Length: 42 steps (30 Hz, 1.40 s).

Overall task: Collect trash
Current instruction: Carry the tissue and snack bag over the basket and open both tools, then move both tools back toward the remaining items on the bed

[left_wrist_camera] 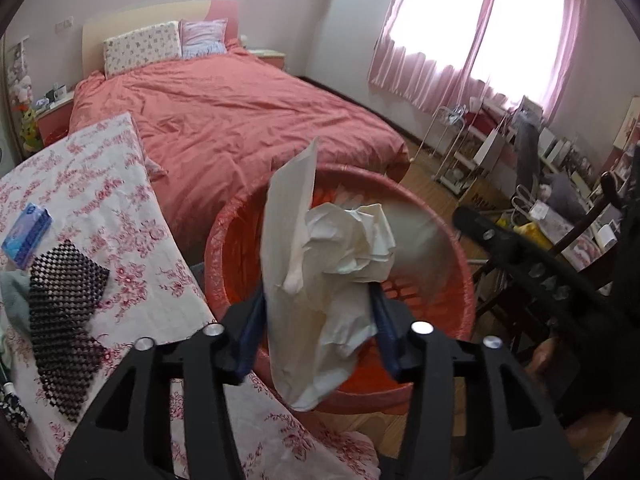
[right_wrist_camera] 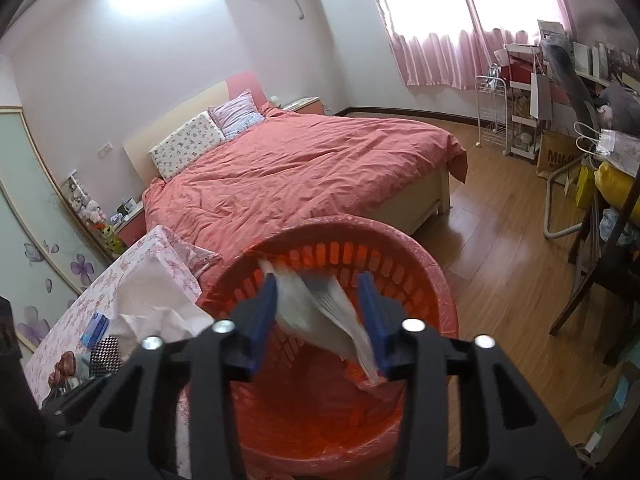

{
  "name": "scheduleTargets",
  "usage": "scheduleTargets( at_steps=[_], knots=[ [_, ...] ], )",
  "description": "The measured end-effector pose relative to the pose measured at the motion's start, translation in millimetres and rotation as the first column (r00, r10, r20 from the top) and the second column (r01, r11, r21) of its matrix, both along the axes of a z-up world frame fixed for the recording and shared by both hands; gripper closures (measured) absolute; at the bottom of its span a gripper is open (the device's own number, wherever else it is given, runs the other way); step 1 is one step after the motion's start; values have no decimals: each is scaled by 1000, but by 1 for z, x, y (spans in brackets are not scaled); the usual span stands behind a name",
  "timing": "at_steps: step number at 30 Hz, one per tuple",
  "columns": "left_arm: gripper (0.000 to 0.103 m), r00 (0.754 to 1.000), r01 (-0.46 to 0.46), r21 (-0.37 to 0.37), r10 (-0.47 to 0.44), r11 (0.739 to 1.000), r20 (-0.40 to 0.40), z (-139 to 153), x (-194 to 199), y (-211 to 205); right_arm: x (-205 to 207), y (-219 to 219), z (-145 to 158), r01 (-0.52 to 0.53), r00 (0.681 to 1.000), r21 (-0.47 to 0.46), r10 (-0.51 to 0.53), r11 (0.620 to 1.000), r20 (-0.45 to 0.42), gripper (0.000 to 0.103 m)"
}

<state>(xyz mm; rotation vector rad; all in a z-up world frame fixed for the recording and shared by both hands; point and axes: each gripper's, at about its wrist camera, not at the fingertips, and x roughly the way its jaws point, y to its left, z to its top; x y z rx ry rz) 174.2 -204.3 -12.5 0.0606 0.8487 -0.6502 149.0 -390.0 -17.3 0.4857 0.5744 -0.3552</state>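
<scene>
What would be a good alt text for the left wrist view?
The left gripper, open, has crumpled white paper between its blue fingers above a red basket. A floral tablecloth lies left, a red bed behind.

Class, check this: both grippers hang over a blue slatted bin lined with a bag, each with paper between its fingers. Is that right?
Not quite: the bin is red-orange, not blue, as the right wrist view shows. The rest stands: the left gripper has crumpled paper between its fingers, the right gripper a blurred paper wad.
</scene>
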Motion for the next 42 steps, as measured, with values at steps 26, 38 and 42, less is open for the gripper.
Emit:
scheduleTargets(
  at_steps=[26, 38, 42],
  knots=[
    [29, 967, -221, 87, 207, 971, 151, 28, -33, 109, -27, 80, 24, -93, 996, -163, 92, 982, -17, 33],
    [28, 857, -494, 67, 472, 867, 204, 37, -41, 241, -28, 185, 23, -289, 957, -262, 280, 921, -71, 30],
    [28, 834, -543, 48, 532, 838, 146, 29, -31, 277, -27, 209, 16, -340, 940, -257, 327, 905, -94, 30]
  ],
)
